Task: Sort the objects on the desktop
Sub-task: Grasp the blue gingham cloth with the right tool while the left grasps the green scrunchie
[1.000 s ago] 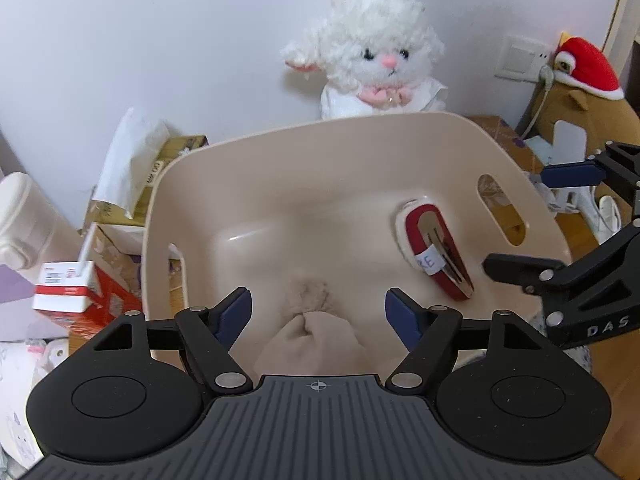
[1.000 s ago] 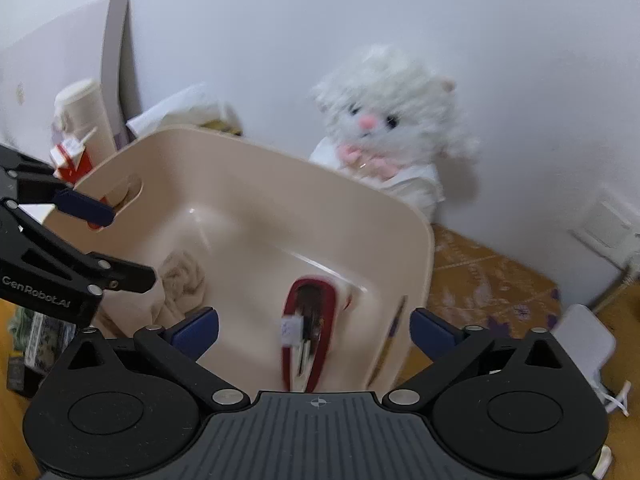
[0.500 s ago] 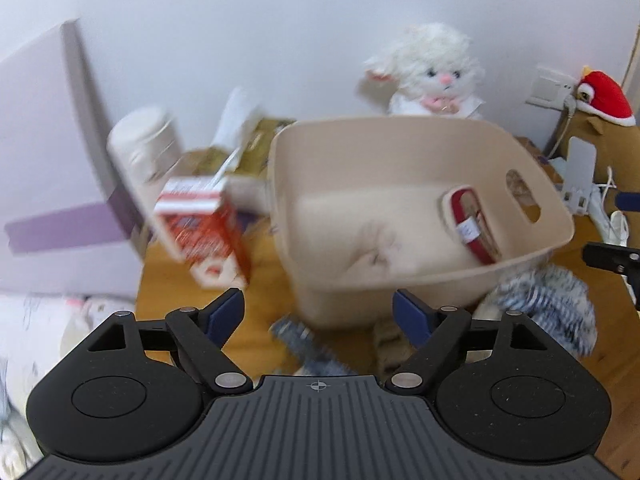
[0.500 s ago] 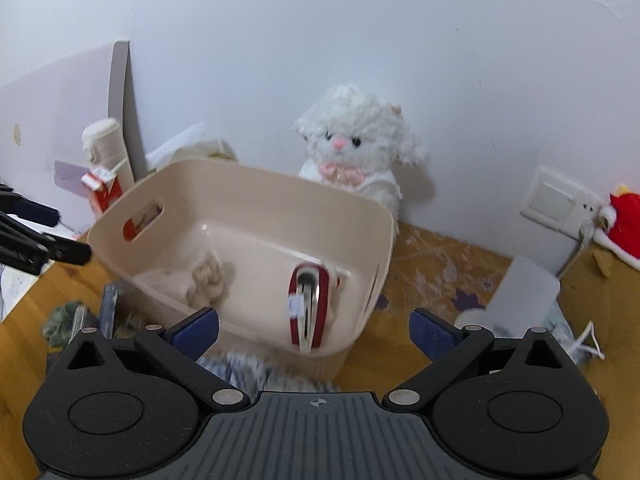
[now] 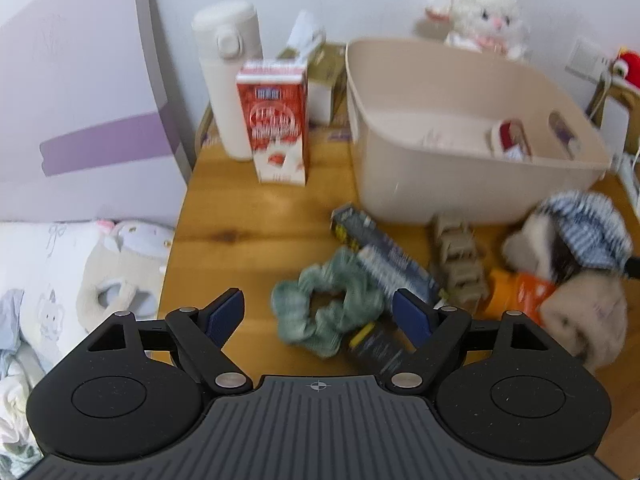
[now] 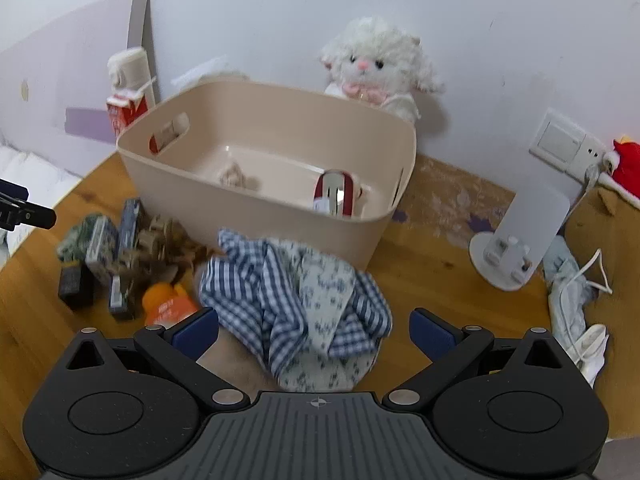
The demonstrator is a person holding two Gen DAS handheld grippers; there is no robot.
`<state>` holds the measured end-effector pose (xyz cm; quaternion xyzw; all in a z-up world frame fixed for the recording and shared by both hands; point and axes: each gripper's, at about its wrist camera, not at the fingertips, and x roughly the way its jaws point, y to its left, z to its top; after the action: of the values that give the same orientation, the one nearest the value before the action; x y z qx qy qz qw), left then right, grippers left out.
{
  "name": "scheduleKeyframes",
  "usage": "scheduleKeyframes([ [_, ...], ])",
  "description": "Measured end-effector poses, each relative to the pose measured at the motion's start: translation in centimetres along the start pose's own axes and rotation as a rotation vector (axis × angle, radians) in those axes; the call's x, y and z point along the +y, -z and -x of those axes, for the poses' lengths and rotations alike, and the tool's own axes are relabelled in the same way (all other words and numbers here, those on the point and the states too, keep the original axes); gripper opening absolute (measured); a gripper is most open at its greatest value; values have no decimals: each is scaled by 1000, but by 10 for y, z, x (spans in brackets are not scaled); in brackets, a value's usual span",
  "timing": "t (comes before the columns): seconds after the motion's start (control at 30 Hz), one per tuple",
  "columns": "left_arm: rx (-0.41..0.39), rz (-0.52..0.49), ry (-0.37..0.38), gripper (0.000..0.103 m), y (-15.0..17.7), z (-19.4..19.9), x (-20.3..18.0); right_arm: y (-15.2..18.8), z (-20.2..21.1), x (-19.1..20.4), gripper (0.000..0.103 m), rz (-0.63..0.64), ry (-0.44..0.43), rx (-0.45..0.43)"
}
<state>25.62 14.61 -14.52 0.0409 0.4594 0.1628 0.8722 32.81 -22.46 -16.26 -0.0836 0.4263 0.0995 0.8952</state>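
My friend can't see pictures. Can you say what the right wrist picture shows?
Open tongs hover over a blue checked cloth on a wooden desk. Behind is a beige bin holding a red hair clip, with a white plush lamb beyond.

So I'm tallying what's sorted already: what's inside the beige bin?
In the bin: a red hair clip near its right end and a small beige fabric piece toward the left. The near wall hides the floor closest to the cameras, so anything there can't be seen.
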Motion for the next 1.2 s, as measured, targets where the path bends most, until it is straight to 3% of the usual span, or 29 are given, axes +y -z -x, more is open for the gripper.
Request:
scheduleKeyframes([
  [0.37,90,-25,-26,83,10,-40,4,10,-24,7,103,68,28,58],
  [0.8,175,95,-12,83,-1,-82,16,-2,-55,6,103,119,25,88],
  [1.03,175,108,-11,83,-8,-95,19,-7,-66,4,103,134,13,78],
  [1.2,163,118,4,72,-12,-99,20,-8,-71,1,102,108,-8,76],
])
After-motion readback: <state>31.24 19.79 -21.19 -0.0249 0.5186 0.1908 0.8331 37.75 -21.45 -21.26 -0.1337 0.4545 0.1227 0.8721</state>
